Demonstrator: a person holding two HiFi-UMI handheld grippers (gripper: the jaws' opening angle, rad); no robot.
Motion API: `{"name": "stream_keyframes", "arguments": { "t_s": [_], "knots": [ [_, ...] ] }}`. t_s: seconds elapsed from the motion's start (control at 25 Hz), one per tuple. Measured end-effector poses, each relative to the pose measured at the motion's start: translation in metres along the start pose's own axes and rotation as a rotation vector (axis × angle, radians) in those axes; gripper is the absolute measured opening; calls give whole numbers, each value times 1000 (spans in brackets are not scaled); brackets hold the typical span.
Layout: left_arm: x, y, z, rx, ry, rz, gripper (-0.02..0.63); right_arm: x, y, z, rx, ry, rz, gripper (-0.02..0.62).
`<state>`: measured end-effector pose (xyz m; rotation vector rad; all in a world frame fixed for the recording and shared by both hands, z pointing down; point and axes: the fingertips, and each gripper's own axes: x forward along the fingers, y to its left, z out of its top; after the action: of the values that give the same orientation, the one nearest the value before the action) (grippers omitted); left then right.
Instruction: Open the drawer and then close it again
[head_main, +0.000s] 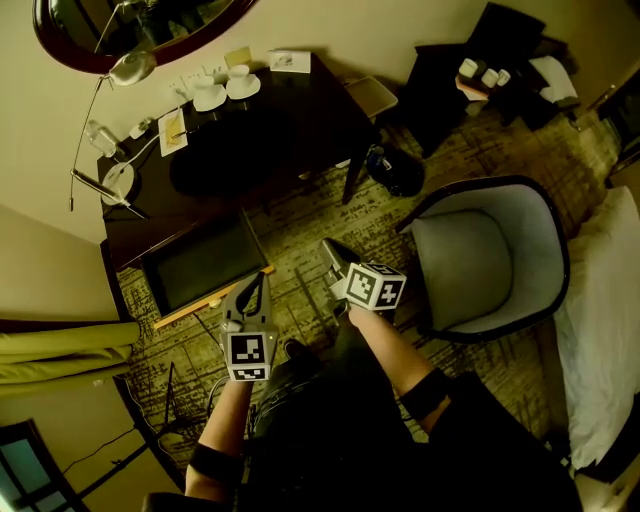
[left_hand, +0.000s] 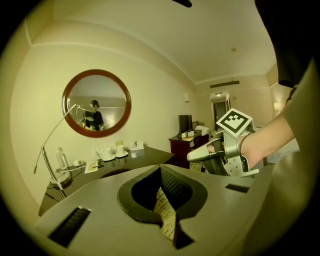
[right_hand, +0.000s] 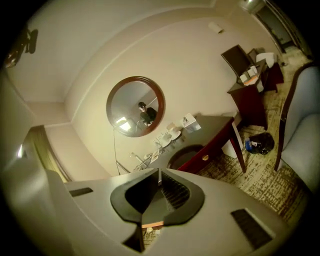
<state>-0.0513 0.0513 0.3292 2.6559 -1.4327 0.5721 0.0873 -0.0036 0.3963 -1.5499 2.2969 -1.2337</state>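
Observation:
The dark desk (head_main: 290, 110) stands against the wall, and its drawer (head_main: 200, 262) is pulled out at the near left, its dark inside showing behind a pale wooden front edge (head_main: 212, 298). My left gripper (head_main: 259, 281) hovers just right of that front edge, shut with nothing in it, its tips meeting in the left gripper view (left_hand: 160, 169). My right gripper (head_main: 331, 246) is held further right over the carpet, apart from the drawer. Its jaws stand open by a narrow slit in the right gripper view (right_hand: 159, 172), with nothing between them.
A grey armchair (head_main: 490, 255) stands close on the right, with a bed (head_main: 610, 330) beyond it. On the desk are cups on saucers (head_main: 225, 88) and a lamp (head_main: 120, 180). A dark bin (head_main: 395, 170) sits by the desk leg. A dark cabinet (head_main: 500, 70) is at the back right.

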Motion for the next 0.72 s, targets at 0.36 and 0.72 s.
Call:
{"name": "stream_keyframes", "arguments": {
  "t_s": [0.36, 0.72],
  "knots": [
    [66, -10, -12, -44, 43, 71, 6, 43, -80, 4, 158, 85, -27, 37],
    [157, -34, -34, -64, 113, 152, 6, 132, -189, 5, 326, 149, -41, 133]
  ]
}}
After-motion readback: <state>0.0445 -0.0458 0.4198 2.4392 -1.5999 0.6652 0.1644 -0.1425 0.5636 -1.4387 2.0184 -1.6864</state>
